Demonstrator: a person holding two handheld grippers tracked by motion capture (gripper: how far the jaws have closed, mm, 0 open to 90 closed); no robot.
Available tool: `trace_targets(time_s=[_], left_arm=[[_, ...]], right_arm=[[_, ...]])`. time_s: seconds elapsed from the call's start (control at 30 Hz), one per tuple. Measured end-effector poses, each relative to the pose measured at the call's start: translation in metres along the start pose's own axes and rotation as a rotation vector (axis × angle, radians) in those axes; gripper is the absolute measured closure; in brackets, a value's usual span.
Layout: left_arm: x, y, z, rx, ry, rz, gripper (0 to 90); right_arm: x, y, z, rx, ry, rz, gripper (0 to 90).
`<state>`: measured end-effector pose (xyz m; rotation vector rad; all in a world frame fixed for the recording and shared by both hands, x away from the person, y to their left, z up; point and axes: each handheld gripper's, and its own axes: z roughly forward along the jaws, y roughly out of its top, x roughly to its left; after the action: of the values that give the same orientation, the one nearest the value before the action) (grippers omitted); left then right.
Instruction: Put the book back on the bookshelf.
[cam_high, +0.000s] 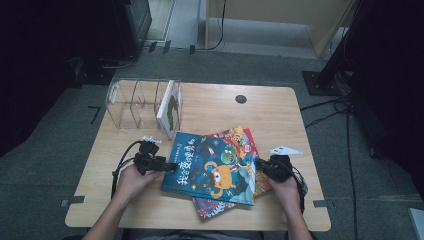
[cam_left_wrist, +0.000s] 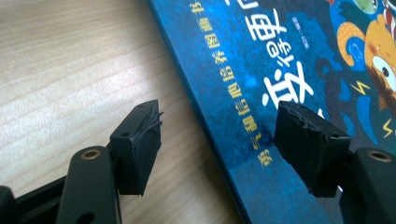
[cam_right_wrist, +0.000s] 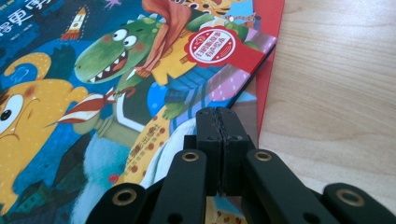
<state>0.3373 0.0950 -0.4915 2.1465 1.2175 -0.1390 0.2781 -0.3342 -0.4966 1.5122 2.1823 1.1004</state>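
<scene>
A blue picture book with a yellow monster and a green dinosaur lies on top of a small stack at the table's middle. Under it are a red book and another book poking out at the front. My left gripper is open at the blue book's left edge. In the left gripper view one jaw is over the wood and the other over the blue cover. My right gripper is shut at the stack's right side, its tips just above the lower books beside the blue cover.
A clear plastic book stand sits at the back left of the wooden table. One white and green book stands upright in its right slot. A black round cap is set in the tabletop at the back.
</scene>
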Motion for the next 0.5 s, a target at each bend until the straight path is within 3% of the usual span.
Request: trace_targets(time_s=[0.13,0.5], left_arm=[[0.0044,0.001,0.0034,0.004,-0.029,-0.026,28.6],[0.0037,0.0004,0.0067,-0.021,-0.037,0.008,27.2]], right_arm=[[0.0035,-0.0026,-0.0021,0.002,-0.007,-0.008,89.6],[0.0034,-0.0051,-0.0028,-0.008,0.001,-0.01,89.4]])
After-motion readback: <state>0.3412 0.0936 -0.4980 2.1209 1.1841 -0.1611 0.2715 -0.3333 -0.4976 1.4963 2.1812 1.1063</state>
